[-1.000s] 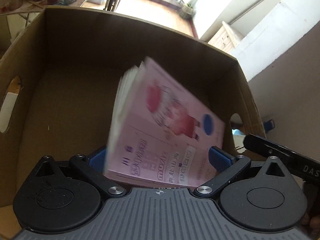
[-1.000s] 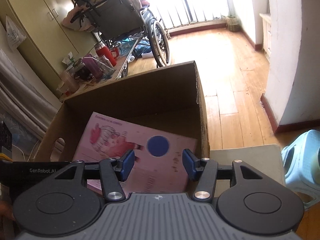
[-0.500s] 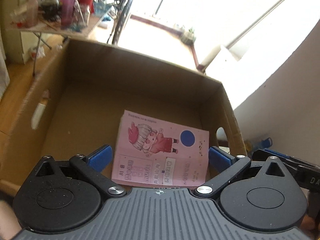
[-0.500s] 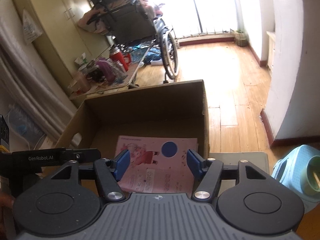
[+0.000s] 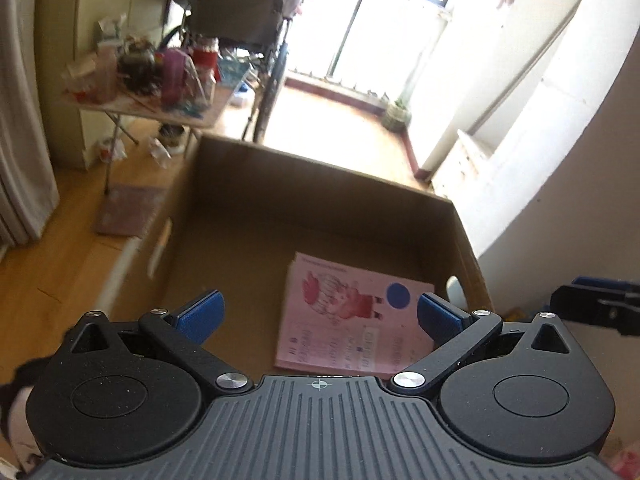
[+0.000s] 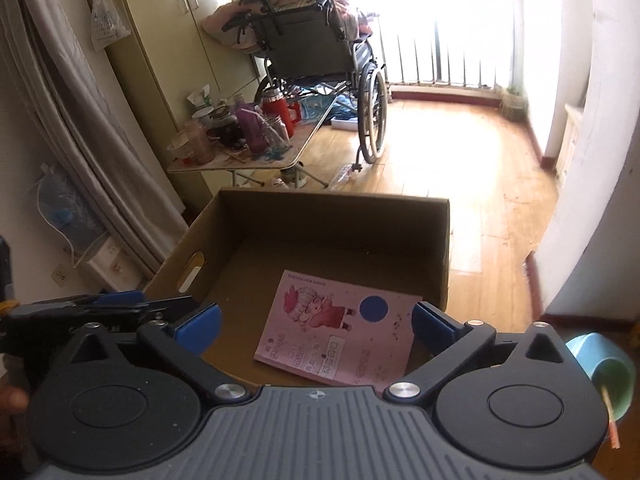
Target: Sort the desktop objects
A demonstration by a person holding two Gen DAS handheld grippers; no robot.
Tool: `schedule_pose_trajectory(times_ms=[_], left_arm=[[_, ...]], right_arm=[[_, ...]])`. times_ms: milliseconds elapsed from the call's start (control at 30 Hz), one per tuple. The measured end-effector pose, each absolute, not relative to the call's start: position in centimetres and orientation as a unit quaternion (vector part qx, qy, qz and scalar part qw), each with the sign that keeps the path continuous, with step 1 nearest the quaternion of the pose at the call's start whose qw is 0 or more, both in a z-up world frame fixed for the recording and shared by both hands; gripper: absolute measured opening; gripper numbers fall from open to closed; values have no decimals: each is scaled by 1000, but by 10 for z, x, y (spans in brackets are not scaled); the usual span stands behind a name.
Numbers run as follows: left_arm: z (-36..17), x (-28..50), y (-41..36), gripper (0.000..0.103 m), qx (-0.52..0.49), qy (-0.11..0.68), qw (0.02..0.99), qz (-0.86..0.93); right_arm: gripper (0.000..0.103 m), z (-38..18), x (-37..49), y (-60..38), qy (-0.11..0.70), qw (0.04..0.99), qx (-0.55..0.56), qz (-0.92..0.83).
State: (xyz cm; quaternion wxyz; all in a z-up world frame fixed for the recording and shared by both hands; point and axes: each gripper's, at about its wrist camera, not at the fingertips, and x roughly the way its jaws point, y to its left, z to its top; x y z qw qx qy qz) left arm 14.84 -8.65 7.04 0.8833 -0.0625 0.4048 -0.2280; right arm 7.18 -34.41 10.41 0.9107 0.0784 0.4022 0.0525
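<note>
A pink booklet (image 5: 352, 316) with a cartoon figure and a blue dot lies flat on the bottom of an open cardboard box (image 5: 320, 184). It also shows in the right wrist view (image 6: 340, 328), inside the same box (image 6: 332, 216). My left gripper (image 5: 320, 312) is open and empty, held above the box's near side. My right gripper (image 6: 316, 322) is open and empty, also above the near side. The right gripper shows at the right edge of the left wrist view (image 5: 596, 310); the left gripper shows at the left of the right wrist view (image 6: 100, 308).
A folding table (image 6: 240, 160) crowded with bottles and jars stands beyond the box, with a wheelchair (image 6: 316, 56) behind it. A light blue stool (image 6: 600, 364) is at the right. Curtains (image 6: 80, 128) hang at the left. Wooden floor (image 6: 460, 160) lies past the box.
The booklet dropped from my left gripper and settled flat in the box. Both grippers rose and pulled back from the box; the right gripper's fingers opened wider.
</note>
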Motion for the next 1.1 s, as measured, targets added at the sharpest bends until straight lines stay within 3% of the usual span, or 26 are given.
schedule_pose_trajectory(times_ms=[200, 567, 800, 1100], left_arm=[[71, 159, -77, 103, -63, 400, 887, -220], [35, 216, -80, 103, -98, 486, 838, -228], [-5, 247, -111, 103, -86, 562, 783, -253], [-49, 271, -133, 103, -103, 647, 711, -258]], right_arm=[[103, 100, 87, -338, 422, 902, 78, 53], [103, 40, 132, -330, 545, 818, 151, 103], [91, -20, 158, -323, 624, 744, 206, 122], [89, -77, 185, -322, 701, 662, 243, 108]])
